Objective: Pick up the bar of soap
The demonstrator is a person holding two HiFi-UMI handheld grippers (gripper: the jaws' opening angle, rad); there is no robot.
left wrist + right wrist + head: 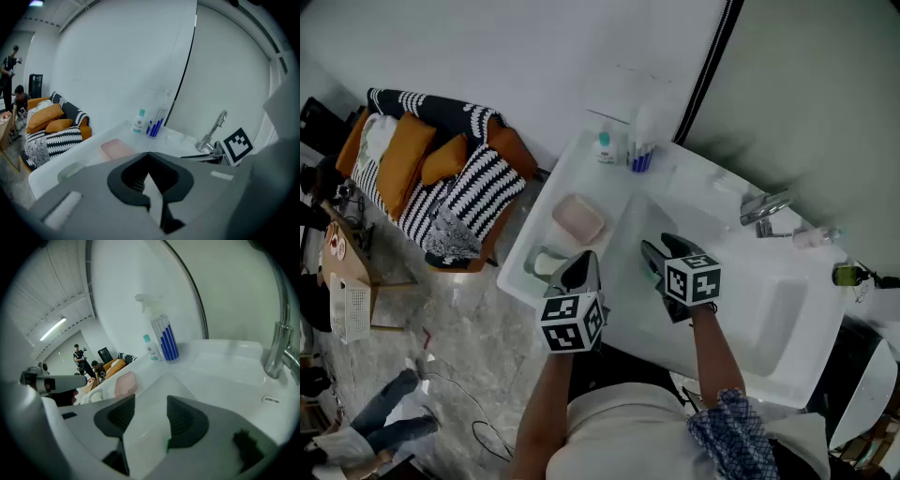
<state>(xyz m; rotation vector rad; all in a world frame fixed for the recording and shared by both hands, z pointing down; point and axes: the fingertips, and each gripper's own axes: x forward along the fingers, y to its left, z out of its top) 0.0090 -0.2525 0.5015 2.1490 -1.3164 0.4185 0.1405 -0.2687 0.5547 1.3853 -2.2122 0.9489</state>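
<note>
The bar of soap (546, 263) lay at the left end of the counter (574, 171), just beside the left gripper (583, 268), whose jaws were closed and empty. The right gripper (661, 253) hung over the basin (769, 323), jaws wide apart with nothing between them, well clear of the soap.

Open studio hall: washbasin (787, 314), faucet (764, 208), sofa (441, 178).

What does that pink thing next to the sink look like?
The pink bar is a pale pink, flat slab with rounded corners and a smooth, dull surface. Whether it is bare soap or a soap box cannot be told. It lies flat on the white counter beside the basin, between the small bottle farther back and a pale rounded object nearer the person, apart from both. Only the counter touches it.
</note>
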